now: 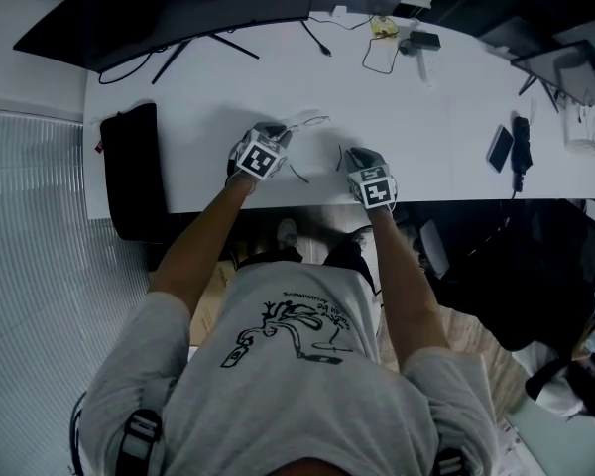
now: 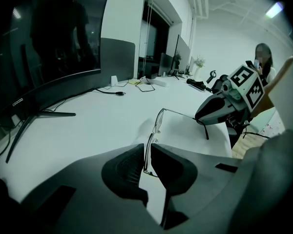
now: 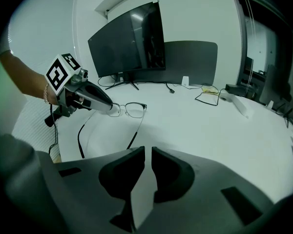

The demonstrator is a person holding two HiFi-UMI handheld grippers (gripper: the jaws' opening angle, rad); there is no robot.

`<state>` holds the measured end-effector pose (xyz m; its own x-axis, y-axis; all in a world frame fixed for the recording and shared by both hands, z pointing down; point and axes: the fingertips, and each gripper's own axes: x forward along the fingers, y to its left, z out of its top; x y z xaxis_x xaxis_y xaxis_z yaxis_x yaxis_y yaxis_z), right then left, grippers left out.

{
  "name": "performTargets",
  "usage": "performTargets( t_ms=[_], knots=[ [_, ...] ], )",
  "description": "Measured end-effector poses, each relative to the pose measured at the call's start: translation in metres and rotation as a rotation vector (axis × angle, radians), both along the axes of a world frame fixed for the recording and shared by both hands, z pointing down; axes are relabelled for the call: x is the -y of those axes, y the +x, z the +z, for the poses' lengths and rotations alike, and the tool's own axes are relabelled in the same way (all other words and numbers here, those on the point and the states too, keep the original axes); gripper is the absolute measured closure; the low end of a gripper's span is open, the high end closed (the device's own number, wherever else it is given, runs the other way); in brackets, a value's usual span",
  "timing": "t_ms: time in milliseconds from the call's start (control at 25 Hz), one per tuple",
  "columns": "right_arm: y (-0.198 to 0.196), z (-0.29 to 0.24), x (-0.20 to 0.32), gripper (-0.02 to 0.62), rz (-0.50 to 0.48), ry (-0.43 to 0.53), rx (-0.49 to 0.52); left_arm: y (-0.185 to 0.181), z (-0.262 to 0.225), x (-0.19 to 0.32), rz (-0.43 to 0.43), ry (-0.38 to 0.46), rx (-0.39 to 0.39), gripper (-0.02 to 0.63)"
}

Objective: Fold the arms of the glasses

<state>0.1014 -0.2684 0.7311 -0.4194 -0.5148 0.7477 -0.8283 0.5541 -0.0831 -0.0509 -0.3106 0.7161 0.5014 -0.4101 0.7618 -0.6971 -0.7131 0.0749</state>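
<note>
Left tongs (image 2: 146,152) are pinching the glasses (image 3: 128,109) by the rim while right tongs (image 3: 148,155) are hovering barely parted, empty, both arms (image 3: 136,129) not yet folded.

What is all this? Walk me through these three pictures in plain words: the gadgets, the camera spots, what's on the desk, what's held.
There is no robot here: a person holds a two-jaw gripper in each hand. The head view looks down from a camera on the person's head. The other two views come from cameras riding on each gripper, looking along its jaws. On the white table are a monitor, cables and a pair of glasses with both arms unfolded. The left gripper has its jaws closed on one lens rim of the glasses. The right gripper has its jaws slightly apart with nothing between them, close beside one arm of the glasses.
</note>
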Motion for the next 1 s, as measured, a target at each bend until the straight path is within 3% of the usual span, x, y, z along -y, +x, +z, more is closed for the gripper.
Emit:
performTargets(
  t_ms=[1000],
  knots=[
    [-0.025, 0.004, -0.019, 0.541, -0.057, -0.021, 0.021, 0.0, 0.004, -0.023, -0.015, -0.013, 0.0, 0.568]
  ],
)
